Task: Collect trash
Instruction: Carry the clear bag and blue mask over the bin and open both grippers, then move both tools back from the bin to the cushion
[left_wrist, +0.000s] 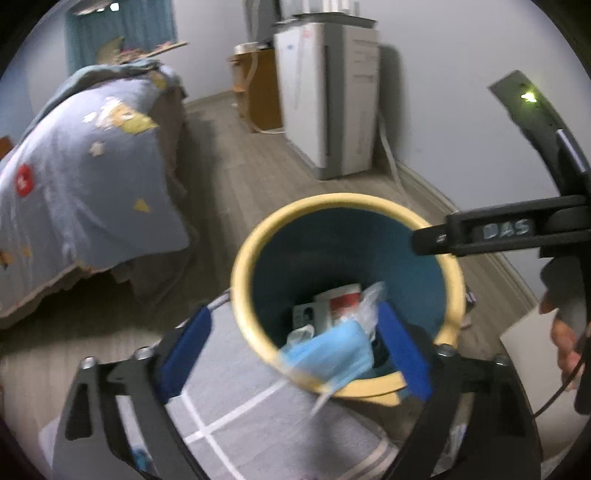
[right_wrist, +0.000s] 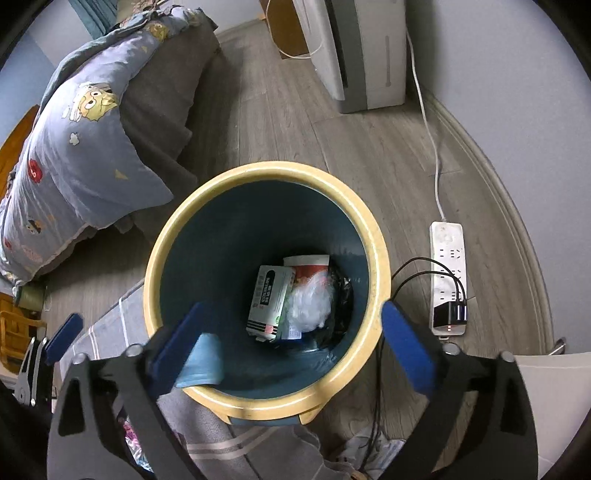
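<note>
Right wrist: one bin (right_wrist: 266, 400); one mask (right_wrist: 201, 360)

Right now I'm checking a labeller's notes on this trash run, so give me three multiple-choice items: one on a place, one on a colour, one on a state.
1. Where is the blue face mask?
A. on the bed
B. at the bin's near rim
C. on the power strip

2. What colour is the rim of the bin?
A. pale yellow
B. red
C. black

3. How does the right gripper stand?
A. shut on a box
B. shut on nothing
C. open, jaws spread above the bin

Answers: 1 B, the mask hangs blurred over the near rim. 2 A, a yellow ring tops the dark blue inside. 3 C, its blue pads stand wide apart with nothing pressed between them.
</note>
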